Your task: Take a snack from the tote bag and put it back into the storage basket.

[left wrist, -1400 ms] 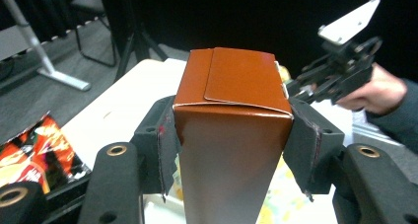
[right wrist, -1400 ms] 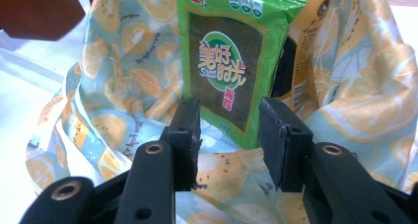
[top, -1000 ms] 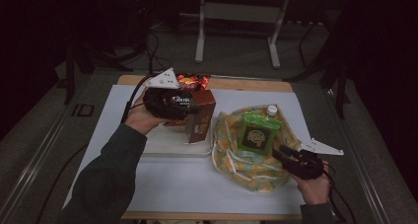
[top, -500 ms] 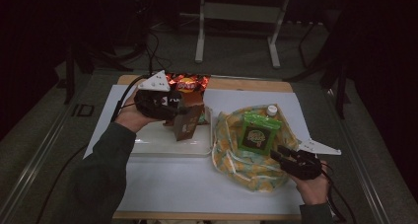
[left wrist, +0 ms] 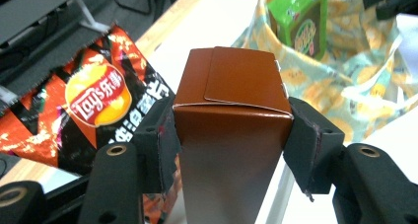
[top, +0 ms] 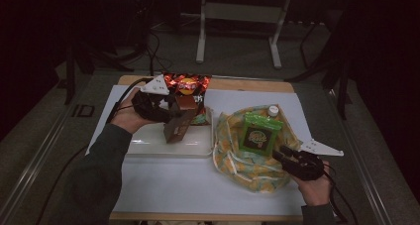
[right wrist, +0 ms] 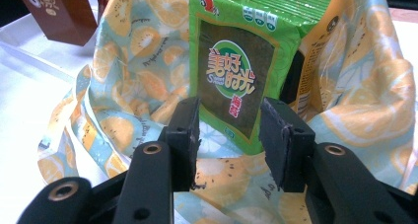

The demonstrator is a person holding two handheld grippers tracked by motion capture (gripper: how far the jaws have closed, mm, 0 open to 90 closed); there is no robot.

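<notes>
Left claw clamped on a brown carton, one black pad pressed on each side, as seen close up in the left gripper view. Carton tilted, lifted over a white tray on the left part of the table. Folded flap on top of the carton, shut. Just behind the carton, flat on the table, a red and black Lay's chip bag, with its yellow round logo plain in the left gripper view.

Right claw open, with nothing between the pads. Jaws just been opening a little more. Parked low at the near right edge of a cloth bag printed with orange slices, on the right part of the table. Pads close in front of a green snack pack, not pressing on it. Green snack pack standing upright inside the cloth bag, front face toward the right claw. Behind the pack, a white bottle cap poking up from the bag. In the right gripper view, cloth of the bag spread under the jaws and rising on both sides, with the brown carton far off at the top left corner.
</notes>
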